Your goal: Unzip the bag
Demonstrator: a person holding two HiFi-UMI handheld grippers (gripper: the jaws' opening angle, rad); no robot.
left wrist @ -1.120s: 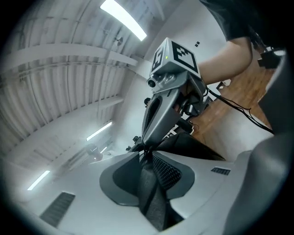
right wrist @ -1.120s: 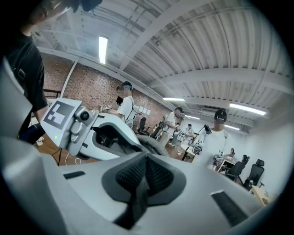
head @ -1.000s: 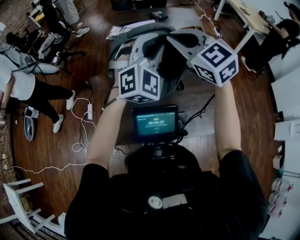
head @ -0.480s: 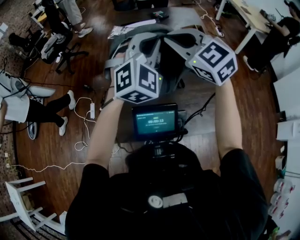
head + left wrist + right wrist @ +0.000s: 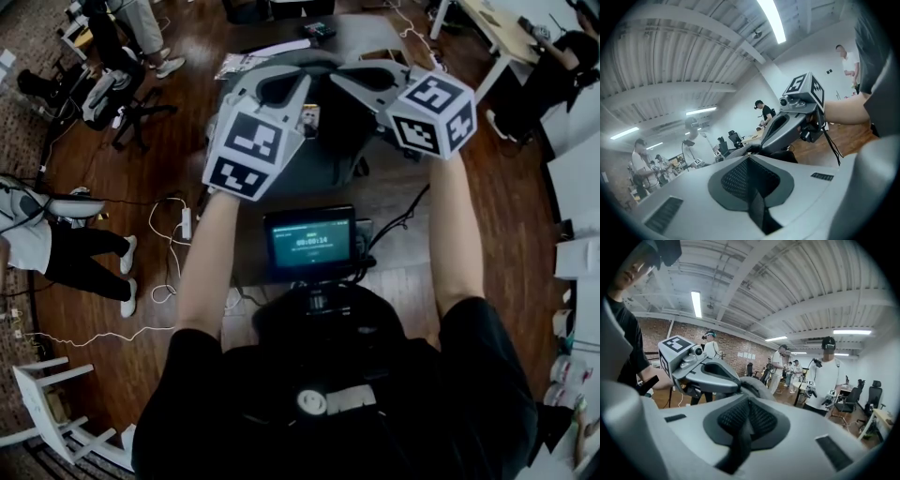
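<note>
Your left claw [image 5: 749, 157] is closed on nothing, and your right claw [image 5: 749, 399] is nearly closed too; its jaws have just parted a hair, with nothing between them. You hold both raised, tips toward each other, above the dark bag [image 5: 339, 141] on the desk [image 5: 389, 202]. This is probably to line up on the zipper, which I cannot make out.

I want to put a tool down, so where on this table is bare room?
Bare table shows on the near right, bordered by the dark bag, the screen and the person's right forearm, though a cable crosses it. The far edge is crowded with papers and a black device.
</note>
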